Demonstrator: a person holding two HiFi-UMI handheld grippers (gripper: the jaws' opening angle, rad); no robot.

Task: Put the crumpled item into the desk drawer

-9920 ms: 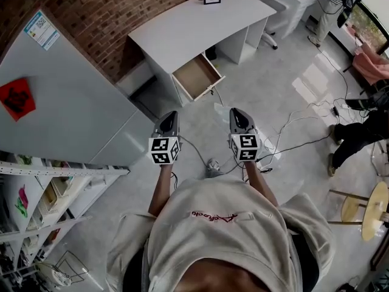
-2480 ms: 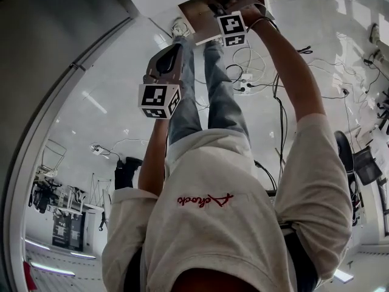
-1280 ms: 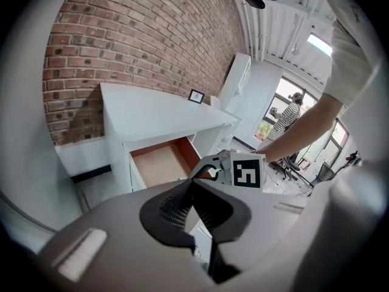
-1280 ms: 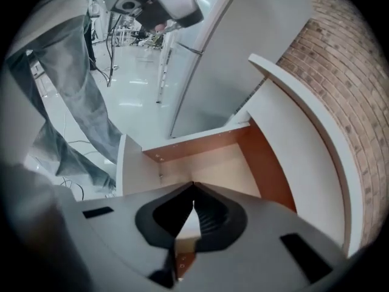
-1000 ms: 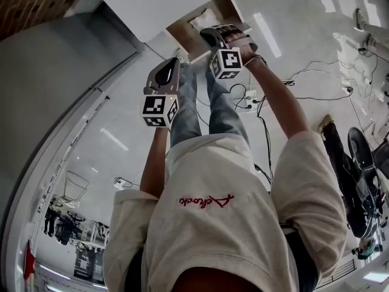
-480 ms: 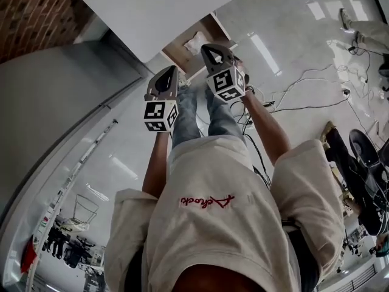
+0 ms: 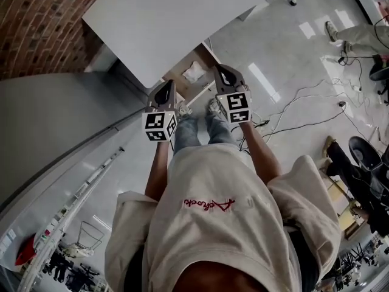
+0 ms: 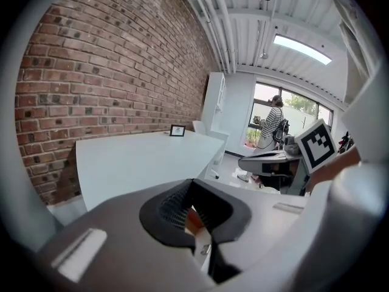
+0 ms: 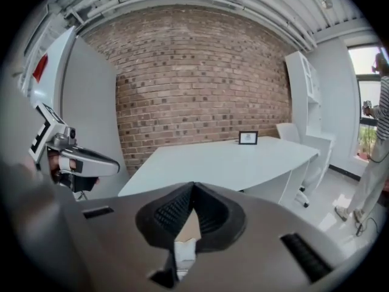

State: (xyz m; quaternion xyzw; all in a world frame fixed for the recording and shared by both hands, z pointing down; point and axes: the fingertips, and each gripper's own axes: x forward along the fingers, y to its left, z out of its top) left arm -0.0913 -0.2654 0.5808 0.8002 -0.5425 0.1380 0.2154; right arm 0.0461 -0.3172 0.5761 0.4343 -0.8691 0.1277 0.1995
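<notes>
A white crumpled item [image 7: 196, 72] lies inside the open wooden desk drawer [image 7: 182, 79] under the white desk [image 7: 176, 23]. Both grippers are held side by side above the person's legs, just short of the drawer. My left gripper [image 7: 168, 84] is shut and empty; in the left gripper view [image 8: 193, 184] its jaws meet at the tips. My right gripper [image 7: 219, 69] is also shut with nothing in it [image 9: 193, 187]. Below its closed jaws the crumpled item [image 9: 184, 249] shows against the drawer's wood [image 9: 190, 226].
A small picture frame [image 9: 247, 137] stands at the desk's far end against the brick wall [image 9: 194, 84]. Cables [image 7: 298, 117] trail over the glossy floor at right. A grey cabinet [image 7: 55, 132] stands left of the desk. A person [image 8: 273, 119] stands by the window.
My right gripper has drawn back out of the drawer and now sits level with the left one. The crumpled item stays in the drawer. The head view has lifted away from the floor.
</notes>
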